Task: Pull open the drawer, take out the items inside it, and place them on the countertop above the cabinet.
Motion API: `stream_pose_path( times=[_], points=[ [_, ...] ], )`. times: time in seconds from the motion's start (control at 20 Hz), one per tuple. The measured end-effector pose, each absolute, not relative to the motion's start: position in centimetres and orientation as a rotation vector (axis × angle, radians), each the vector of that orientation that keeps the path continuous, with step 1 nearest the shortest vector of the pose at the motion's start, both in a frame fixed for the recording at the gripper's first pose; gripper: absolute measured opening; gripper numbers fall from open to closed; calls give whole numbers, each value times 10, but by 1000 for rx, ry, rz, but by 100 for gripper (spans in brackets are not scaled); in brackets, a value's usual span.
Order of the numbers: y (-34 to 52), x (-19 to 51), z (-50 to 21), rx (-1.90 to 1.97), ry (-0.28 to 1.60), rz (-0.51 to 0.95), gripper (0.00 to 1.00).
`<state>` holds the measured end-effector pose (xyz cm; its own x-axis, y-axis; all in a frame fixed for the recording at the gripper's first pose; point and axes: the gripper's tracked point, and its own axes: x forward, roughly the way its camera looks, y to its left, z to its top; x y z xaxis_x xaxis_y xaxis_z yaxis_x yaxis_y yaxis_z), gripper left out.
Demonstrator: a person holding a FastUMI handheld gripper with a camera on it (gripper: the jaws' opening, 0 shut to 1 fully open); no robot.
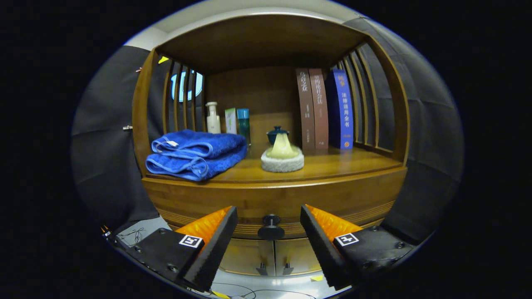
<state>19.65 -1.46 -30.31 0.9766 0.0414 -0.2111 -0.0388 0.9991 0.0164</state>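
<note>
Warm honey-brown wooden cabinet point(274, 195), grain running in darker streaks across countertop and drawer front. Matte black round drawer knob point(271, 226), set between the spread gripper point(269, 218) fingers, untouched. Deep royal-blue folded terry towel point(195, 154), edged in paler blue piping, small white tag. Creamy white pump bottle point(213, 118). Pale green and white small box point(230, 121). Teal translucent bottle point(243, 123). Dark teal lidded ceramic pot point(277, 133). Pale yellow cone-shaped piece on a fluffy off-white round pad point(282, 160). Two reddish-brown hardcover books point(312, 109) with pale lettering on the spines; bright blue hardcover book point(343, 110) with yellow lettering.
</note>
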Motion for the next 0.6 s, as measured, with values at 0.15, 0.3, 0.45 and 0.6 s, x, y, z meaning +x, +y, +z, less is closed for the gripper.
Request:
stream_pose_path(
  times=[0.15,0.3,0.45,0.6],
  points=[
    [-14,175,-275,-3,196,44,100],
    [-12,156,-253,7,192,56,100],
    [-14,141,-233,21,186,59,100],
    [-19,125,-206,9,154,55,100]
  ],
)
